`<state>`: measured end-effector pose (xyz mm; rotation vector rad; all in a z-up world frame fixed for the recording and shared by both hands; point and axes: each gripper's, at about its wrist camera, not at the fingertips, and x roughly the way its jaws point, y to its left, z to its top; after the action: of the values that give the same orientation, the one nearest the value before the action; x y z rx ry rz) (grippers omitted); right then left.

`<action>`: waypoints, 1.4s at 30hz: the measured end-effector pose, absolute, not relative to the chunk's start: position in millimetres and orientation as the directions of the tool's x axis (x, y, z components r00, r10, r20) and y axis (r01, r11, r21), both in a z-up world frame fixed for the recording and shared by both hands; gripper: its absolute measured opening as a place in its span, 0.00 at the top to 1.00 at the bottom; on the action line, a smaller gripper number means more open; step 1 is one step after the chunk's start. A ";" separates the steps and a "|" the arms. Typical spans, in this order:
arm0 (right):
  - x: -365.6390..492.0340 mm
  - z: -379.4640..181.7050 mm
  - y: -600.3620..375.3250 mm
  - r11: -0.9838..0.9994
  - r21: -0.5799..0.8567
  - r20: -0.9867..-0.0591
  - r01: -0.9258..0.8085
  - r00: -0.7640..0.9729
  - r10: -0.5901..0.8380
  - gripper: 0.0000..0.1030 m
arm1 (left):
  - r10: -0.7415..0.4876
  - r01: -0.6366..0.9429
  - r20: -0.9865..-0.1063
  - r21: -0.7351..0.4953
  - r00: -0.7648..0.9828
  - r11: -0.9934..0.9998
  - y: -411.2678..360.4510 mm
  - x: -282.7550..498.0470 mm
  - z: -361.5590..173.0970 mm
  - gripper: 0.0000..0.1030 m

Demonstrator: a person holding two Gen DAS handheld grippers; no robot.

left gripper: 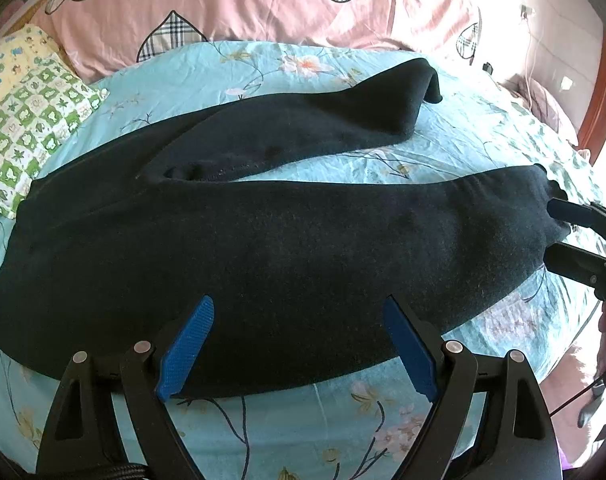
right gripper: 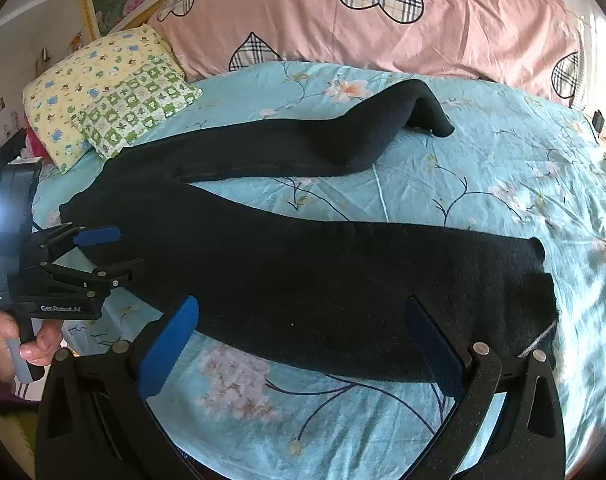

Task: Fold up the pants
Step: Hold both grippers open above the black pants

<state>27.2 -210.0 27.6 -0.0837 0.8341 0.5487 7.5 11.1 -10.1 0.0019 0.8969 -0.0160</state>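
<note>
Black pants (left gripper: pixel 263 248) lie flat on the blue floral bed sheet (left gripper: pixel 303 420), waist at the left and the two legs spread apart toward the right. My left gripper (left gripper: pixel 299 344) is open over the near edge of the waist and hip part, with nothing pinched. In the right wrist view the pants (right gripper: pixel 323 272) show the same V shape. My right gripper (right gripper: pixel 303 340) stands open over the near leg close to its cuff (right gripper: pixel 539 280). The left gripper (right gripper: pixel 107 254) appears at the waist, and the right gripper (left gripper: pixel 559 236) sits wide at the near cuff.
A pink quilt with plaid hearts (right gripper: pixel 303 20) is bunched along the back of the bed. Two patterned pillows (right gripper: pixel 115 92) lie at the back left, touching the waist area. A hand (right gripper: pixel 7 340) holds the left gripper's handle. A wooden frame (left gripper: pixel 599 100) stands at the right.
</note>
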 end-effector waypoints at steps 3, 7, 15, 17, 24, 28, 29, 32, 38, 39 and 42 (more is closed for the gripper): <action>25.8 27.7 -206.8 0.858 0.132 -0.724 -0.497 0.543 0.425 0.00 | -0.013 0.013 -0.781 -0.006 0.624 1.000 10.8 7.1 -10.4 0.15; 25.8 28.6 -205.1 0.855 0.139 -0.723 -0.499 0.539 0.432 0.00 | -0.012 0.010 -0.779 -0.008 0.627 1.000 11.0 5.8 -10.3 0.15; 25.0 29.4 -200.6 0.851 0.146 -0.721 -0.504 0.535 0.440 0.00 | -0.014 0.007 -0.779 -0.013 0.627 1.000 12.7 5.8 -9.5 0.15; 25.5 29.0 -199.8 0.850 0.146 -0.721 -0.506 0.533 0.442 0.00 | -0.016 0.008 -0.780 -0.015 0.626 1.000 13.2 6.0 -9.7 0.15; 25.9 28.4 -198.6 0.850 0.144 -0.723 -0.507 0.532 0.440 0.00 | -0.021 0.006 -0.785 -0.022 0.620 1.000 15.1 7.0 -10.5 0.15; 26.0 26.8 -198.7 0.850 0.147 -0.725 -0.505 0.530 0.441 0.00 | -0.023 0.007 -0.785 -0.024 0.618 1.000 15.5 7.6 -11.4 0.15; 25.4 26.6 -198.8 0.850 0.147 -0.724 -0.505 0.530 0.440 0.00 | -0.023 0.007 -0.785 -0.024 0.618 1.000 15.5 7.7 -11.3 0.15; 25.8 26.8 -199.0 0.850 0.149 -0.724 -0.505 0.530 0.441 0.00 | -0.030 0.013 -0.786 -0.028 0.618 1.000 15.5 8.1 -12.0 0.15; 25.4 27.1 -198.7 0.850 0.150 -0.722 -0.505 0.531 0.443 0.00 | -0.038 0.021 -0.789 -0.032 0.613 0.999 14.1 8.9 -13.2 0.15; 25.0 27.5 -198.8 0.849 0.151 -0.720 -0.506 0.532 0.445 0.00 | -0.038 0.020 -0.790 -0.032 0.612 0.999 13.9 9.2 -13.3 0.15; 24.7 27.9 -198.2 0.849 0.149 -0.721 -0.507 0.532 0.445 0.00 | -0.041 0.022 -0.791 -0.035 0.611 0.999 14.0 10.5 -13.0 0.15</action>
<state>24.7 -198.2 27.9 -0.0819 0.8354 0.5686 10.5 14.0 -13.0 -0.0227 0.9132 -0.0361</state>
